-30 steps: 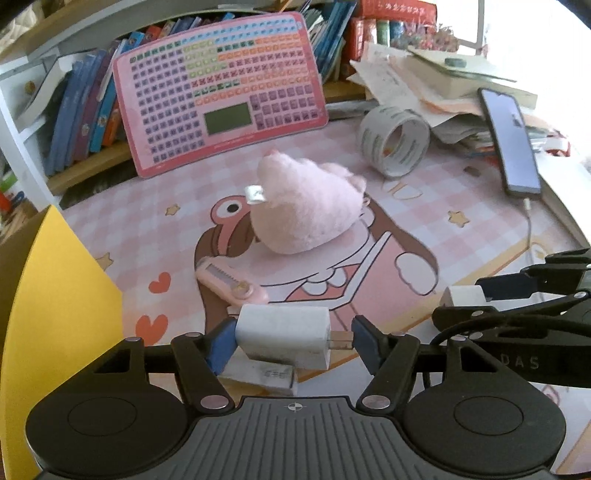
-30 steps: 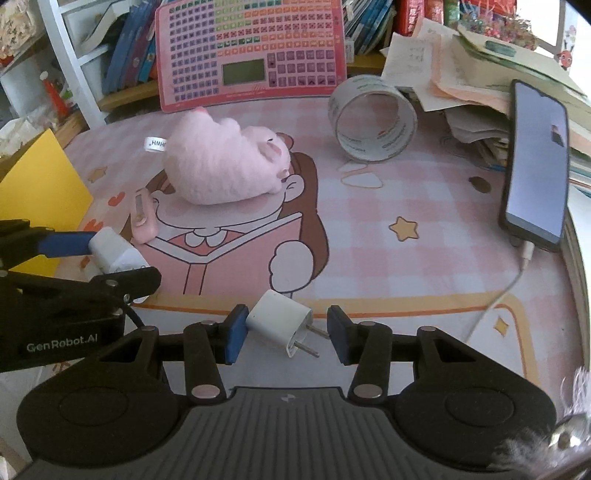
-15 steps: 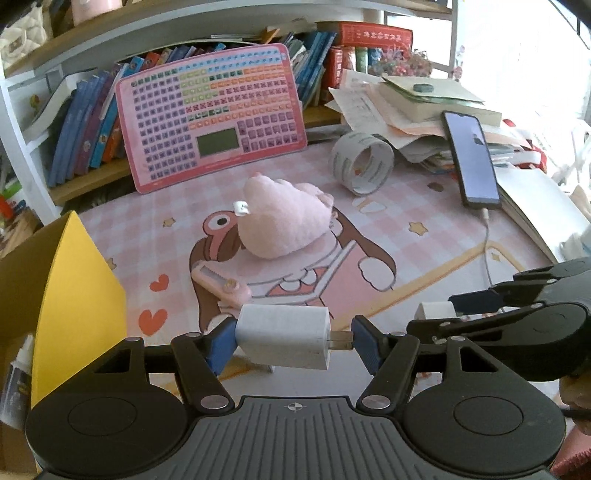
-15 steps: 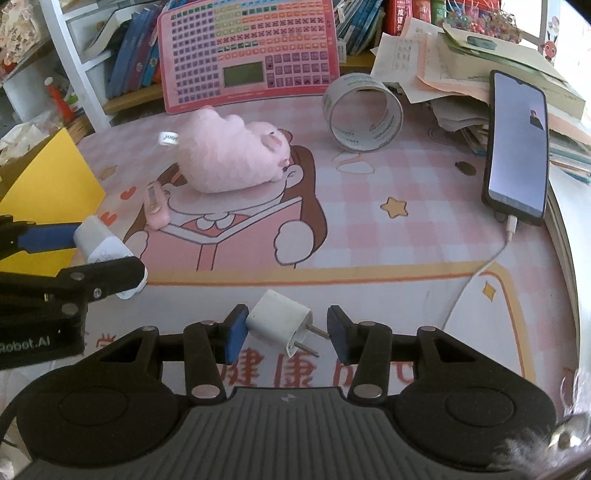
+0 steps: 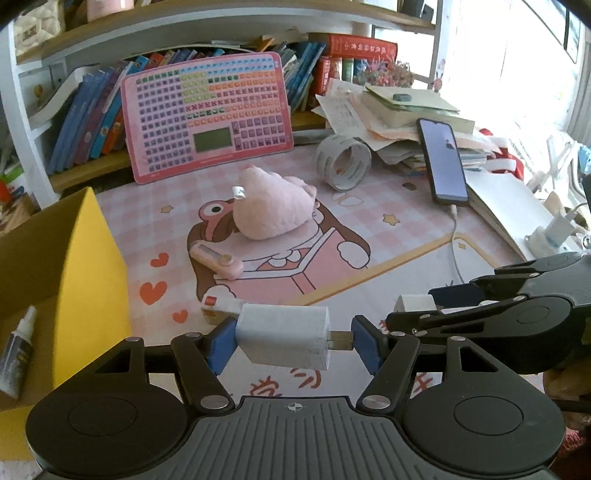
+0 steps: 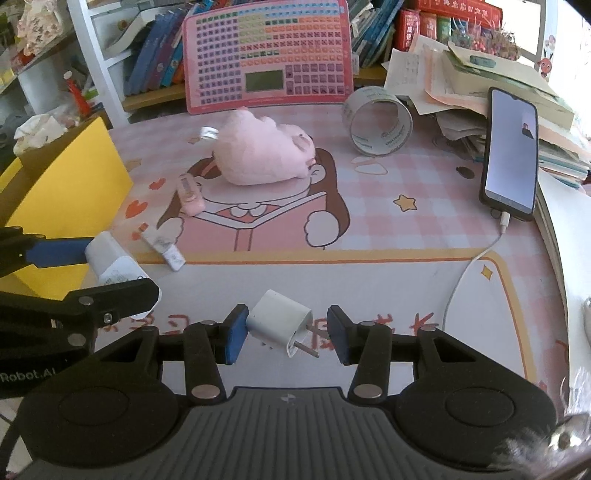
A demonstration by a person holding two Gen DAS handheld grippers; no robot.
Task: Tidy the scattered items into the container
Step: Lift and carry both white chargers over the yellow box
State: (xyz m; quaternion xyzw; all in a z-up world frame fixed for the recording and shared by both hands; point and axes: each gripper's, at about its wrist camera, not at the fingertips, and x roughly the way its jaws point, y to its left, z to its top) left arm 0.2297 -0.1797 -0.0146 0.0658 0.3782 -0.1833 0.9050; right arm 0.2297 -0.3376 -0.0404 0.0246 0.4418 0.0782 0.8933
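The left tongs (image 5: 293, 341) clamp a large white charger (image 5: 284, 339) endwise, held above the desk (image 5: 406, 236) just beside the yellow box (image 5: 92, 258). The right tongs (image 6: 286, 334) grip a small white plug adapter (image 6: 279, 323), prongs tilted rightward. A pink plush toy (image 5: 273, 208) lies mid-desk.

I see a desk covered by a pink checked mat (image 5: 402, 236) with a cartoon print. Behind it, a low wooden shelf (image 5: 92, 168) packed with upright books (image 5: 92, 122), white frame post (image 5: 20, 122) on the left. A second shelf board (image 5: 221, 26) runs above. A pink chart board (image 6: 267, 55) leans against the books. A stack of papers and books (image 6: 472, 81) sits back right. Strong daylight from a window (image 5: 517, 66) on the right, blown out.
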